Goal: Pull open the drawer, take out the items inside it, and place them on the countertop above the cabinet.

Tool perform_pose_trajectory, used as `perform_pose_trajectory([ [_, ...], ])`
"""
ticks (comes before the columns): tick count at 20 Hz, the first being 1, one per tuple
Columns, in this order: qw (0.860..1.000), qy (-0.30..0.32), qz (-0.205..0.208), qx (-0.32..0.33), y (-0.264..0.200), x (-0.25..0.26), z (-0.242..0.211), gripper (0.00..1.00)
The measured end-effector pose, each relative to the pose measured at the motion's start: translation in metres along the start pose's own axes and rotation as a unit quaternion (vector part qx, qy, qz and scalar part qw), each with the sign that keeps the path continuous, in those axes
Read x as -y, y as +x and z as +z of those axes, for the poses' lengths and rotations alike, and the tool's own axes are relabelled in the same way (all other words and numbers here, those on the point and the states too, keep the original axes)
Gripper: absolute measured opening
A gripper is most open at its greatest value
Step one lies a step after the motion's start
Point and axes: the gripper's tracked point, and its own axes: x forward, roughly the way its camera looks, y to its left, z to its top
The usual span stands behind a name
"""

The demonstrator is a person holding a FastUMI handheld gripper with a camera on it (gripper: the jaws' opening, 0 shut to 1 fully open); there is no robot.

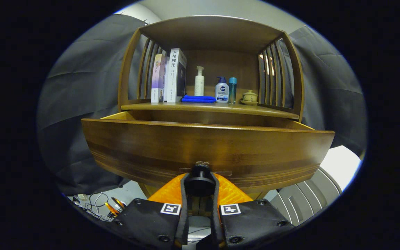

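A brown wooden cabinet stands in front of me. Its drawer (207, 149) is pulled out toward me, and the wide front panel hides whatever lies inside. My gripper (200, 182) is shut on the drawer's dark round knob (200, 180), one finger pressing each side of it. Above the drawer runs the countertop (255, 109). On it stand two upright books (172, 76), a white pump bottle (199, 81), a folded blue cloth (198, 99), a white lotion bottle with a blue cap (222, 90), a slim blue bottle (232, 90) and a small lidded cup on a saucer (249, 97).
Slatted side rails (273, 76) and a wooden roof (214, 33) enclose the countertop. Grey cloth (78, 104) hangs on both sides of the cabinet. Cables and small tools (97, 205) lie on the floor below the drawer, and a pale ribbed panel (307, 198) lies on its other side.
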Motion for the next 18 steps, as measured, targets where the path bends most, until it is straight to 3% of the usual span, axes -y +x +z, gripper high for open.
perform_pose_trajectory([
  [18, 0.998, -0.035, 0.043, -0.015, -0.054, -0.011, -0.023, 0.28],
])
